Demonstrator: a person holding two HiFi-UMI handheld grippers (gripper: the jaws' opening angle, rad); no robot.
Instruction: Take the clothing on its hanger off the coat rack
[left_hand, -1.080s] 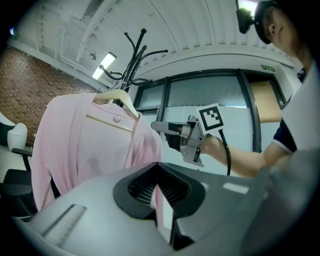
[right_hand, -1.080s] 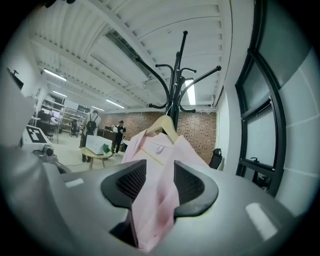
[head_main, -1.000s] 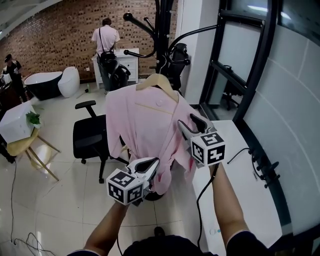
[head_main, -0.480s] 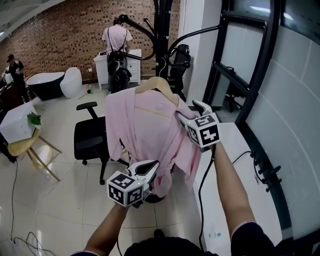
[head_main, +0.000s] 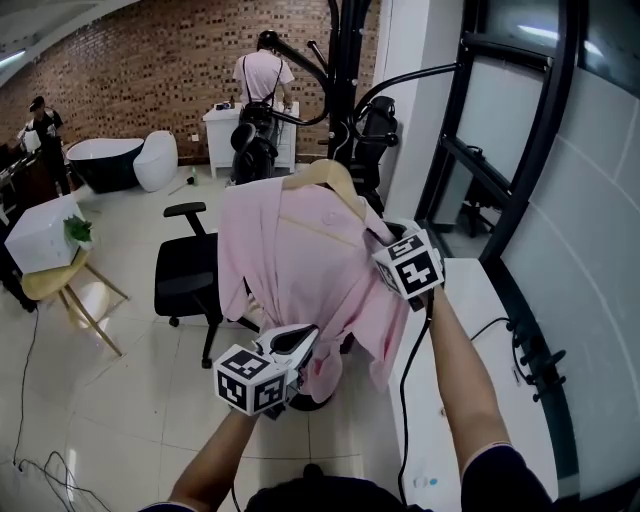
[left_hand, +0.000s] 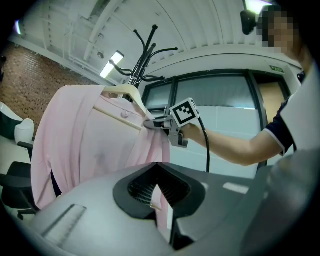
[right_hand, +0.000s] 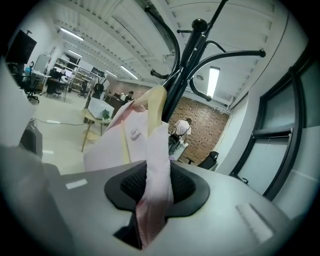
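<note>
The right gripper (head_main: 376, 233) has come up from the loose sleeve to the shoulder of the pink garment (head_main: 290, 265), just right of centre in the head view. Its jaws, which had spread wide, have just been closing. They now stand narrow and pinch a fold of pink cloth at the near end of the wooden hanger (head_main: 325, 177). The left gripper (head_main: 303, 337) (lower centre of that view) has hardly shifted. Its jaws are nearly together on the garment's lower hem.

Both ends of the cloth are therefore gripped, so the lift-off looks ready to begin. The garment still hangs by its hanger at the coat rack (head_main: 350, 70), upper centre. The hook itself is too small to make out, so I cannot say whether it has cleared the arm.

The cloth is thin and soft, falls in long folds, and carries one pale button near the collar. The hanger is smooth pale wood with curved shoulders and a straight crossbar. The rack is black metal tube (its bent arms end in round knobs). A grip on cloth alone may let the hanger slip inside it.
</note>
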